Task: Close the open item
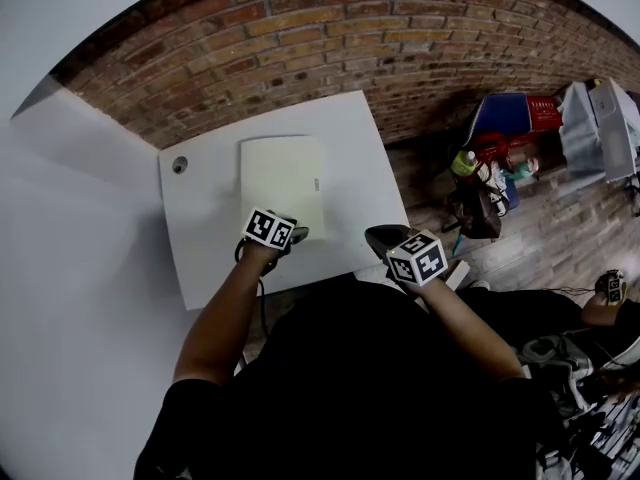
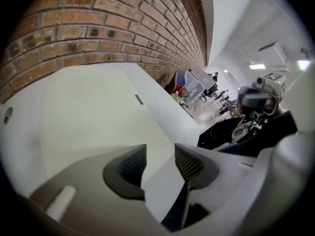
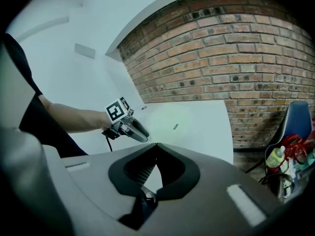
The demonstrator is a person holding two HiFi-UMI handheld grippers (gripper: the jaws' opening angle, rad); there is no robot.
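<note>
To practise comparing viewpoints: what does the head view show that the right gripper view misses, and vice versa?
Only the head view: the right gripper from outside, its marker cube, the right forearm. Only the right gripper view: its jaws meeting at the tips, empty. Both: the left gripper, cream case, white table, brick wall.

The cream rectangular item (image 1: 283, 180) lies flat and closed on the white table (image 1: 200, 253).

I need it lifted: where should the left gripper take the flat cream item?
Probably take the flat cream item by its near edge, from the person's side: it lies flat and thin, and that edge faces the open left gripper.
</note>
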